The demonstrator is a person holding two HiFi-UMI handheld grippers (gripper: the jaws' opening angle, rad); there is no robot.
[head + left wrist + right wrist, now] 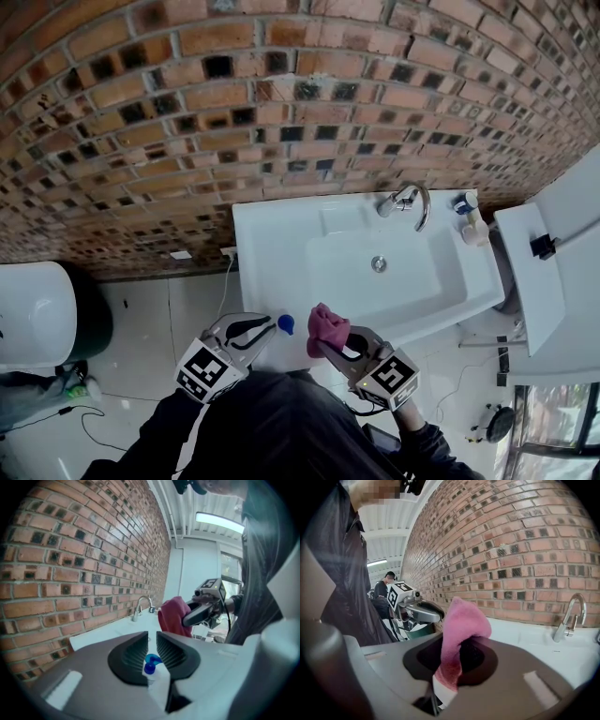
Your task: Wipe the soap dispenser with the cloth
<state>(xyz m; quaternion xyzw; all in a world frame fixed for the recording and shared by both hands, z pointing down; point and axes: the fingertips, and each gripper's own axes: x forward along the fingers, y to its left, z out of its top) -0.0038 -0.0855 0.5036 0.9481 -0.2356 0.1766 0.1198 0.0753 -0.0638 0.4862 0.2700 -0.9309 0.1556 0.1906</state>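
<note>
The soap dispenser (285, 324) shows as a blue pump top just in front of the white sink's (272, 234) near edge. My left gripper (271, 329) is shut on it; in the left gripper view the blue pump and pale bottle (151, 663) sit between the dark pads (132, 656). My right gripper (324, 346) is shut on a pink cloth (328, 327), held a little to the right of the dispenser and apart from it. In the right gripper view the cloth (461, 620) stands up from between the jaws. The cloth (174, 616) also shows beyond the left jaws.
A chrome faucet (410, 200) stands at the sink's back, with a second bottle (472, 223) on the back right corner. A brick wall (281, 112) rises behind. A white fixture (33, 314) is at the left, a white unit (562, 253) at the right. A person (386, 585) stands far off.
</note>
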